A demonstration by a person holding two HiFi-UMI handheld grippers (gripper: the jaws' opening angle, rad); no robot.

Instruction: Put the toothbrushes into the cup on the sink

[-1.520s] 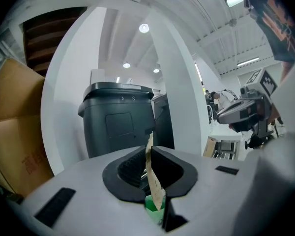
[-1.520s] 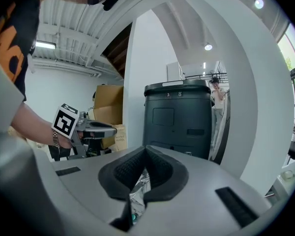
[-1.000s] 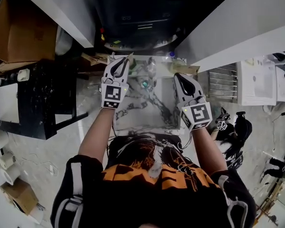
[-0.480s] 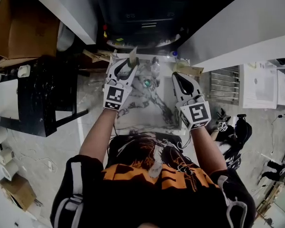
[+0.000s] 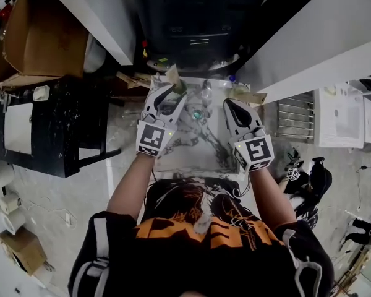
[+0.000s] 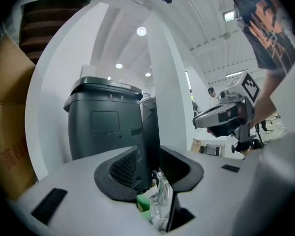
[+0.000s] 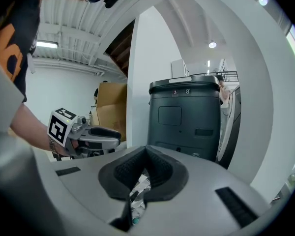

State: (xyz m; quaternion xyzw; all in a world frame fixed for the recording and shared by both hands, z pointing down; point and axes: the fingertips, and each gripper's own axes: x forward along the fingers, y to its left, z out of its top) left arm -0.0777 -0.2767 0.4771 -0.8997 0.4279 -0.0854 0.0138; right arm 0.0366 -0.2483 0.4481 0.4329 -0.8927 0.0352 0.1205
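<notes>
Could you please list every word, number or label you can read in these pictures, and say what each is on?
"8": on the top front edge of the tall dark grey plastic cabinet; the small mark beside it is too small to read.
Red printed characters on the brown cardboard box: too blurred and cut off to read.
Print on the white paper sheets at the right of the head view: too small to read.

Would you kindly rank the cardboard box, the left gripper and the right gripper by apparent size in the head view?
1. Cardboard box: clearly largest.
2-3. Left gripper and right gripper: about alike, so I would not rank them; the left only spreads wider with its jaws apart.
</notes>
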